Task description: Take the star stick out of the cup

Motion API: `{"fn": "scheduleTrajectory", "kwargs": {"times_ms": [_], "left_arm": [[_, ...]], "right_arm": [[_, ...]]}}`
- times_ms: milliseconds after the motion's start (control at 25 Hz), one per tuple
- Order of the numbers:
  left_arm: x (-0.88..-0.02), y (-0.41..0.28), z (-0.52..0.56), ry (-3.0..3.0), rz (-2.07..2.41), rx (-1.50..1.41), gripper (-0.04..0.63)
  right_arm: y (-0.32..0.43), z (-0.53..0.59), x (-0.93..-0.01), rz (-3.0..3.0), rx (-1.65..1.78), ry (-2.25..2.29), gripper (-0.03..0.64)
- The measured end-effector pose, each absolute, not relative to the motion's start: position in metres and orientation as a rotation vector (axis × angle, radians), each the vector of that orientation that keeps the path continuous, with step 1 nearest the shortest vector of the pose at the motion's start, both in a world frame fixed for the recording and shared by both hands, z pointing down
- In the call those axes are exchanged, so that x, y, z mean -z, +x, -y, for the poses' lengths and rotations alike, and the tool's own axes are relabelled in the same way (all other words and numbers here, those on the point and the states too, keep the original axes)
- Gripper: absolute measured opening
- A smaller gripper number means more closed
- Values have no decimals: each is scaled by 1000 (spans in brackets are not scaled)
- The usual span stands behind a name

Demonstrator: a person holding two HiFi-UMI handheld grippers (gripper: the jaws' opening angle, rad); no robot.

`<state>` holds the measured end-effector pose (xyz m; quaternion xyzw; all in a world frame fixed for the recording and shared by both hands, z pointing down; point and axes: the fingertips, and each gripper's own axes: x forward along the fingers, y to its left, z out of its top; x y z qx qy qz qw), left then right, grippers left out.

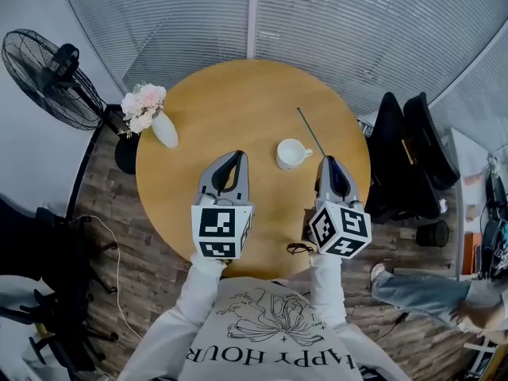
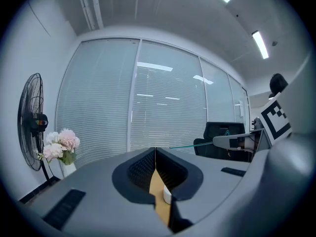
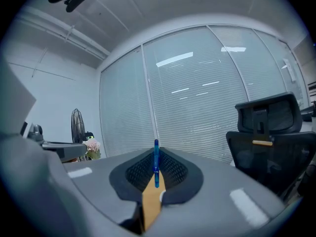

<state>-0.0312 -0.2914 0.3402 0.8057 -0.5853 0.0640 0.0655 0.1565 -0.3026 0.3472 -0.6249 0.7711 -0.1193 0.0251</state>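
Round wooden surface [image 1: 238,101] below: the right tool [image 1: 330,162] is clamped on the thin stick [image 1: 309,129], which juts past its tips, clear of the white cup [image 1: 290,153] just beside it. The left tool [image 1: 235,159] is closed, empty.

Office meeting room: glazed partition walls with slatted blinds [image 1: 357,30], black swivel chairs [image 1: 405,153], round wooden bench [image 1: 238,101], pedestal fan [image 1: 48,78], ceiling strip lights [image 2: 260,44], wood-plank floor [image 1: 127,236]

Head view steeply down over round table [image 1: 238,101]; gripper views low along jaws toward blinds [image 2: 168,98], cup [image 1: 292,153] shared.
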Motion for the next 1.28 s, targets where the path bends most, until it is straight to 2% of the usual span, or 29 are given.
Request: {"fn": "scheduleTrajectory", "kwargs": {"times_ms": [1280], "left_arm": [[-302,-35,280,2467,1837,-97,8]], "right_arm": [[161,286,-310,-2382,225,-1883,25]]}}
